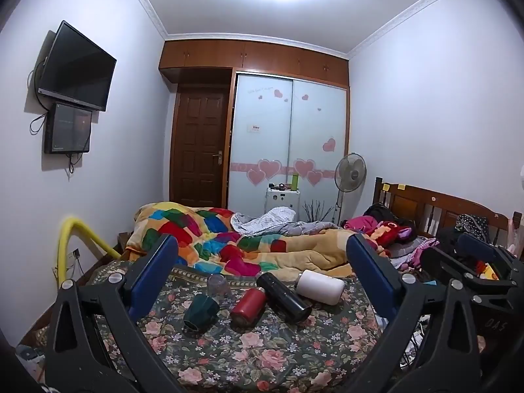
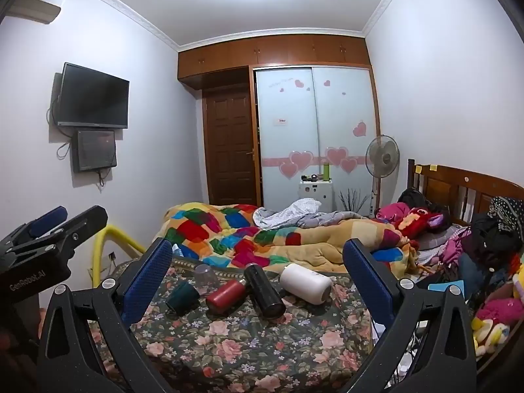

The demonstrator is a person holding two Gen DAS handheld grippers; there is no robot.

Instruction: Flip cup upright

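Several vessels lie on their sides on the floral bedspread (image 1: 262,350): a dark green cup (image 1: 200,311), a red bottle (image 1: 248,306), a black bottle (image 1: 283,297), a white cup (image 1: 320,286), and a clear plastic cup (image 1: 218,285) standing mouth down. In the right wrist view they show as green cup (image 2: 183,297), red bottle (image 2: 226,296), black bottle (image 2: 264,290), white cup (image 2: 306,283), clear cup (image 2: 205,273). My left gripper (image 1: 262,262) is open and empty, held above and short of them. My right gripper (image 2: 257,262) is open and empty, likewise back from them.
A colourful patchwork quilt (image 1: 209,239) is bunched behind the cups. Clothes and toys (image 2: 491,294) pile at the right by the wooden headboard (image 1: 435,206). A yellow rail (image 1: 70,245) stands at the left. A fan (image 1: 350,170), wardrobe and door stand at the far wall.
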